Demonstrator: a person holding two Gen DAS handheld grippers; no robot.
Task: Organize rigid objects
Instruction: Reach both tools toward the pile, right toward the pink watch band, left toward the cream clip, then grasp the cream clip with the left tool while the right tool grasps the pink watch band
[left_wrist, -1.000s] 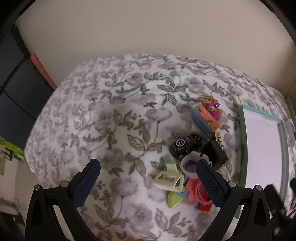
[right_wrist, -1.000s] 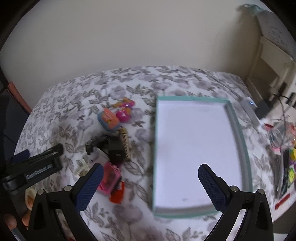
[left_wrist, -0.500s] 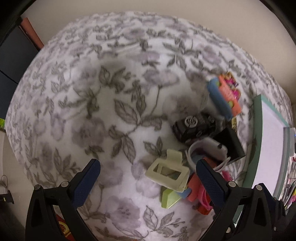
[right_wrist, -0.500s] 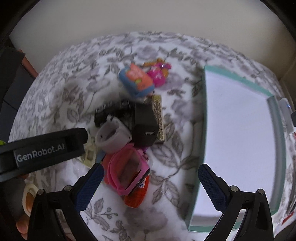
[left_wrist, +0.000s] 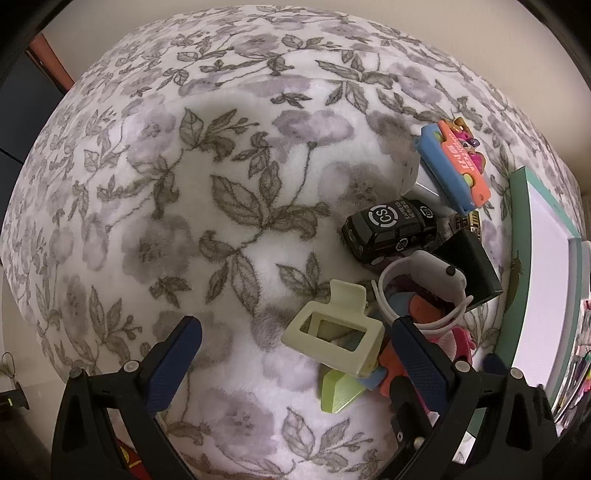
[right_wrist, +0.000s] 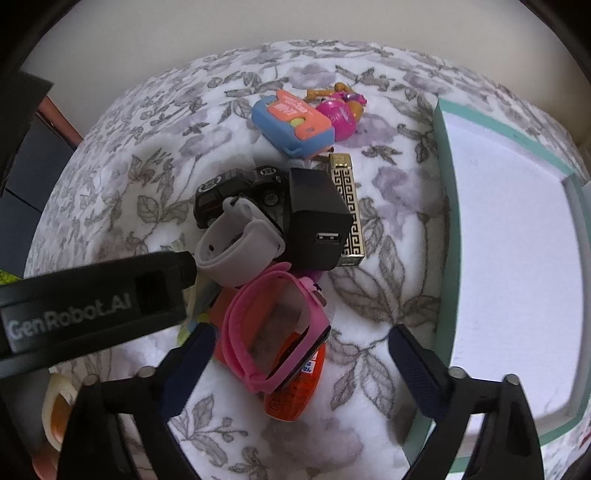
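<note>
A pile of small objects lies on a floral blanket. In the left wrist view my open left gripper (left_wrist: 295, 354) hovers low over a cream hair claw clip (left_wrist: 334, 334), its right finger beside the clip. Near it are a black toy car (left_wrist: 391, 229), a white smartwatch (left_wrist: 424, 284), a black charger (left_wrist: 476, 269) and a blue-orange toy (left_wrist: 452, 168). In the right wrist view my open right gripper (right_wrist: 301, 363) frames a pink smartwatch (right_wrist: 280, 332) lying on an orange packet (right_wrist: 295, 387). The white watch (right_wrist: 236, 247), charger (right_wrist: 317, 221) and car (right_wrist: 236, 192) lie beyond.
A shallow teal-rimmed white tray (right_wrist: 448, 229) sits right of the pile; it also shows in the left wrist view (left_wrist: 519, 236). A gold patterned bar (right_wrist: 349, 199) and a pink ball toy (right_wrist: 338, 114) lie near the tray. The left gripper's body (right_wrist: 92, 302) crosses the right view.
Both grippers have come down and closer to the pile. The left one now stands over the cream clip, the right one over the pink watch. Nothing has been gripped.
</note>
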